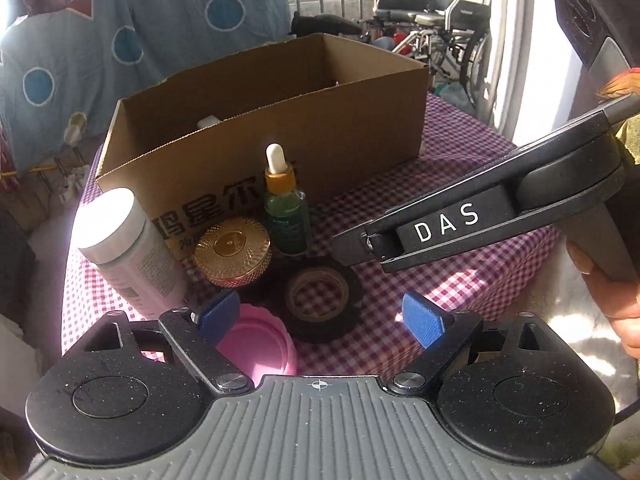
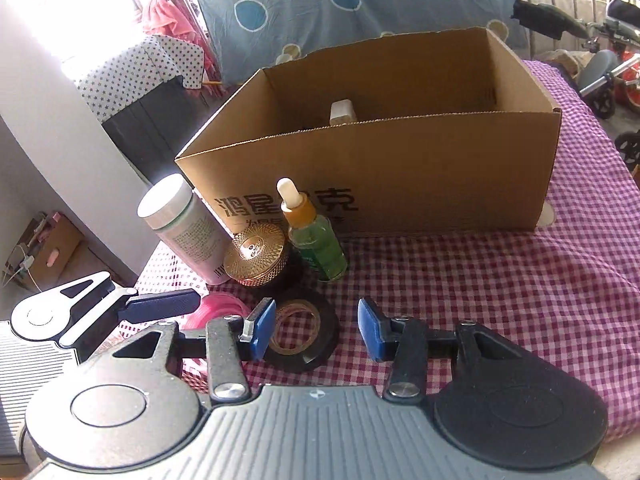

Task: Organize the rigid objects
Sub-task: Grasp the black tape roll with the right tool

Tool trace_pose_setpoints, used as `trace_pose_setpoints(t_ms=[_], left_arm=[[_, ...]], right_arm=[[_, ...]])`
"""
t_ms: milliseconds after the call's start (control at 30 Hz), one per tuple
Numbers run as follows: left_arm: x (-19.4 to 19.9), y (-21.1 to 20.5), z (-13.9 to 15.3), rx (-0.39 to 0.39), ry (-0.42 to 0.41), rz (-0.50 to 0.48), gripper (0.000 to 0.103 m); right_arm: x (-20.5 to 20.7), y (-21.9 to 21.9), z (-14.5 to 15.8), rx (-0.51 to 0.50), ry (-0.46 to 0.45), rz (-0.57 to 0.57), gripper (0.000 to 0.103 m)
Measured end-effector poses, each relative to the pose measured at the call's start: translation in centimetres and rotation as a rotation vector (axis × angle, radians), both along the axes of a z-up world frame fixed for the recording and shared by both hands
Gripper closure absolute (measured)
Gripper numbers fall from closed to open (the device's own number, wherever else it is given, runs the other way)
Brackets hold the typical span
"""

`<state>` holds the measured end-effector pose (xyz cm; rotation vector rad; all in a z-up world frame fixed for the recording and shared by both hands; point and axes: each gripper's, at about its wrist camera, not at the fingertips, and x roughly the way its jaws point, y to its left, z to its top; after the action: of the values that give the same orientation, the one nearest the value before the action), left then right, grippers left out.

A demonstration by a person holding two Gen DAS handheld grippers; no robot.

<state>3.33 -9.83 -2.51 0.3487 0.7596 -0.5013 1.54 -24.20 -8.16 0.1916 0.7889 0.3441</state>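
Bench [image 2: 500, 288]: covered in a purple-and-white checked cloth.

Cardboard box [image 2: 400, 168]: open-topped, printed characters on its near wall, standing at the back of the bench; one pale item [image 2: 341, 111] shows inside against the near wall.

Items in front of the box, in a close cluster:
- White bottle [image 2: 182, 224], upright, leftmost.
- Gold-lidded jar [image 2: 256, 254], just right of the bottle.
- Green dropper bottle [image 2: 314, 240], upright, white bulb, just right of the jar.
- Black tape roll [image 2: 302, 334], flat on the cloth, nearest the cameras.
- Pink lid [image 1: 256, 344], left of the tape roll.

Left tongs [image 1: 320, 322]: spread wide, nothing gripped; they hang over the pink lid and tape roll.

Right tongs [image 2: 316, 328]: partly spread, empty; their left pad overlaps the tape roll in view, contact unclear.
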Motion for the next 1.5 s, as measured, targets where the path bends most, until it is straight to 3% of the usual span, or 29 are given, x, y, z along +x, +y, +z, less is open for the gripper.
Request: trace_pose_setpoints(t_ms=[100,233,367,867,1100,1500], left_arm=[[0.1,-0.8,-1.1,0.064,-0.022,0.004,0.028],[0.3,-0.9,-1.6,0.07,-0.011,0.005,0.041],[0.4,-0.9,-1.7,0.076,-0.007,-0.002,0.044],[0.8,-3.1,-2.0,0.082,0.029,-0.101,0.031],[1.4,-4.3,-3.0,0.069,0.087,-0.133,0.038],[2.3,-4.4,-2.9,0.029,0.117,-0.104,0.038]], right_arm=[[0.5,0.7,-0.8,-0.025,0.011,0.03,0.066],[1.3,1.7,-1.7,-0.08,0.035,0.074,0.082],[1.4,2.3,-1.9,-0.16,0.02,0.098,0.087],[-0.2,-3.0,-2.2,-0.058,0.083,-0.012,0.087],[-0.8,-4.6,-2.3,-0.024,0.089,-0.043,0.087],[-0.6,-3.8,-2.5,-0.067,0.057,-0.023,0.085]])
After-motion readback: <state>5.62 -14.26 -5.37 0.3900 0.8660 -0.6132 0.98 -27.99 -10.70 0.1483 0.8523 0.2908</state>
